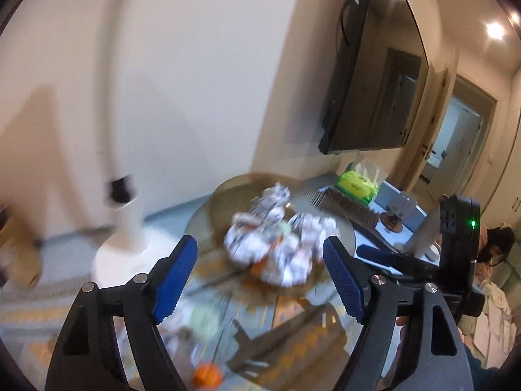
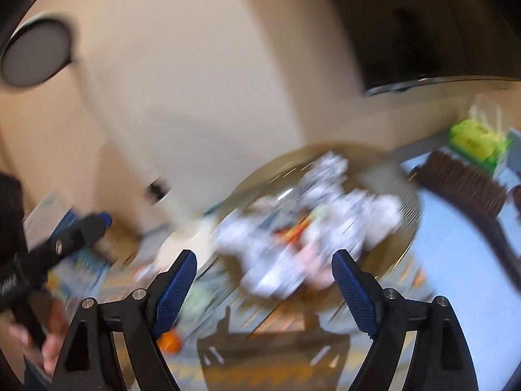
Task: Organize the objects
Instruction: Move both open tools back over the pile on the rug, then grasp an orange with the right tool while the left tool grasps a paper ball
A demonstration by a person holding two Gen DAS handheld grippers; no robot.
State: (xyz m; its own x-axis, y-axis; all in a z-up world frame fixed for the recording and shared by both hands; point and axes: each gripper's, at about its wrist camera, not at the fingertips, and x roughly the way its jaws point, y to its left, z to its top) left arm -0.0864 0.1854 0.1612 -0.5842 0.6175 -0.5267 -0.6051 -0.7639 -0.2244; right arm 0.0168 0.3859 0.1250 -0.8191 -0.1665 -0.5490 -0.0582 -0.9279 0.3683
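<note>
A pile of crumpled white paper balls (image 1: pixel 276 244) with orange bits lies on a round glass table (image 1: pixel 208 218); both views are blurred by motion. My left gripper (image 1: pixel 260 280) hangs open just short of the pile, nothing between its blue pads (image 1: pixel 176 280). In the right wrist view the same paper pile (image 2: pixel 302 228) sits on the glass table (image 2: pixel 403 244), and my right gripper (image 2: pixel 265 293) is open in front of it, holding nothing. The left gripper (image 2: pixel 81 228) shows at the left edge there, in a person's hand. An orange fruit (image 1: pixel 206 374) lies below the glass.
A green tissue pack (image 1: pixel 358 184) and a brown brush (image 1: pixel 351 207) lie on a blue surface to the right. A white fan stand (image 1: pixel 127 228) rises at the left, a wall television (image 1: pixel 374 65) hangs above. A person sits at the far right (image 1: pixel 498 247). A patterned rug (image 2: pixel 276 368) covers the floor.
</note>
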